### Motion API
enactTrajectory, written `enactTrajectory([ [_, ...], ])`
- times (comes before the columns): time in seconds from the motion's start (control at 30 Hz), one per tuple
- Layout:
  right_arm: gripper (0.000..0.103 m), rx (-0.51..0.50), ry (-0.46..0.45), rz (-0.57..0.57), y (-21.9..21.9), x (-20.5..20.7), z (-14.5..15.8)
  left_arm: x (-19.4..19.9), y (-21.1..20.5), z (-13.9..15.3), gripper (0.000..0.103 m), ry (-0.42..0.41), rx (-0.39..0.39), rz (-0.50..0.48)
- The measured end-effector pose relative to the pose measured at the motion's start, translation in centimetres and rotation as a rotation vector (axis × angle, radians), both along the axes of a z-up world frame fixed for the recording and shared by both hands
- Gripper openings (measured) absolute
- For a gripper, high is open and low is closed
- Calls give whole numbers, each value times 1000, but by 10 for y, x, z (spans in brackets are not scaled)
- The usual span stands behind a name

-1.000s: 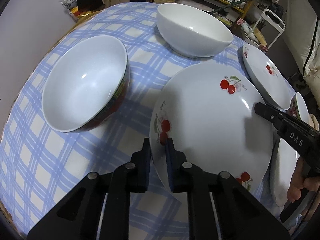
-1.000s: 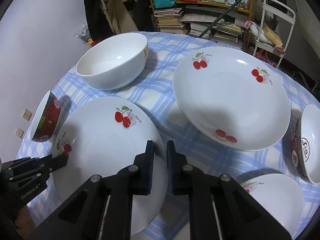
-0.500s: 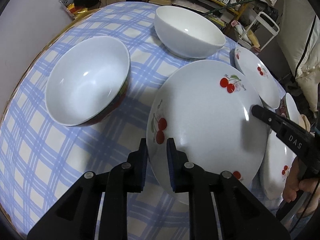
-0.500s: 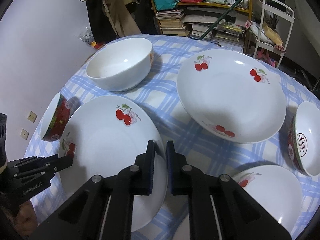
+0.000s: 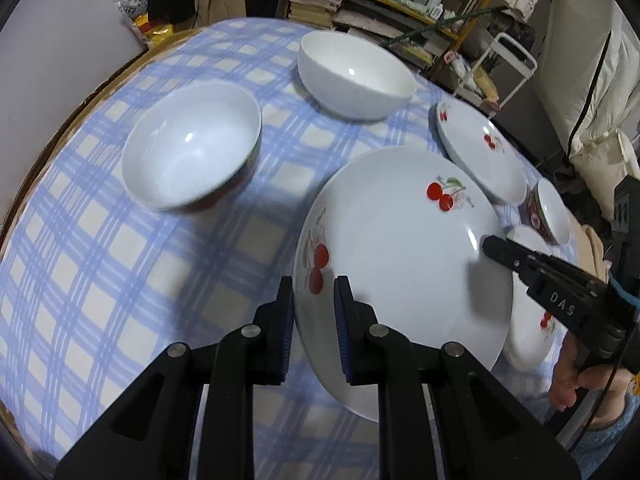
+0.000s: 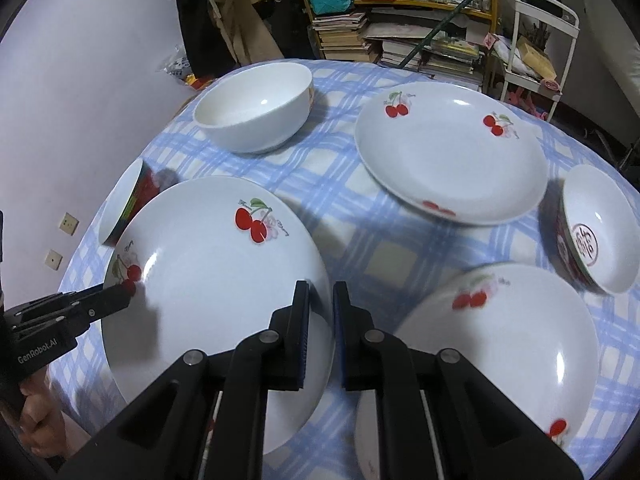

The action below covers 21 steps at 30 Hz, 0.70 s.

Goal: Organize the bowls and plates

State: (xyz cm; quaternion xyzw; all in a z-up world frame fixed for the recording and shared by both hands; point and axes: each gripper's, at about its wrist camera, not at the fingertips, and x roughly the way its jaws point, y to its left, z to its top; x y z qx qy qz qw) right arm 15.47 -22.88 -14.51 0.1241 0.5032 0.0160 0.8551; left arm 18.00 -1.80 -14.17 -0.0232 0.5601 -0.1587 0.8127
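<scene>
A large white cherry-print plate (image 5: 404,264) is held by its two opposite rims, lifted and tilted above the blue checked tablecloth (image 5: 120,260). My left gripper (image 5: 314,308) is shut on its left rim. My right gripper (image 6: 320,312) is shut on its right rim; the plate also shows in the right wrist view (image 6: 208,280). A second cherry plate (image 6: 448,152) lies far right, a third (image 6: 496,352) near right. A plain white bowl (image 6: 256,108) stands at the back. A red-sided bowl (image 5: 192,144) is on the left.
A small red-patterned bowl (image 6: 596,228) sits at the table's right edge. Shelves of books (image 6: 400,40) and a white wire cart (image 6: 540,40) stand behind the round table. A wall (image 6: 80,80) is on the left.
Both grippers have raised the large plate off the cloth and tilted it; the bowls and other plates look farther below. Nothing else has moved.
</scene>
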Motion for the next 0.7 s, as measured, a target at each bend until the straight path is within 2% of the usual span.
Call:
enactTrajectory([
  [0.2,13,8,16,-2,3,-16,1,-18,3,-9,19,80,9,0],
  [0.4,13,1,46,33,15,-30,-6,-29,3,-38,19,204,100,13],
  [0.47,12,4,92,58,19,-34,-20,-28,2,-53,18,255,130,28],
  [0.57,13,-27,140,69,24,-39,-35,-28,1,-55,20,266,133,34],
  [0.7,11,28,143,54,20,-45,-31,-31,7,-55,20,286,110,47],
])
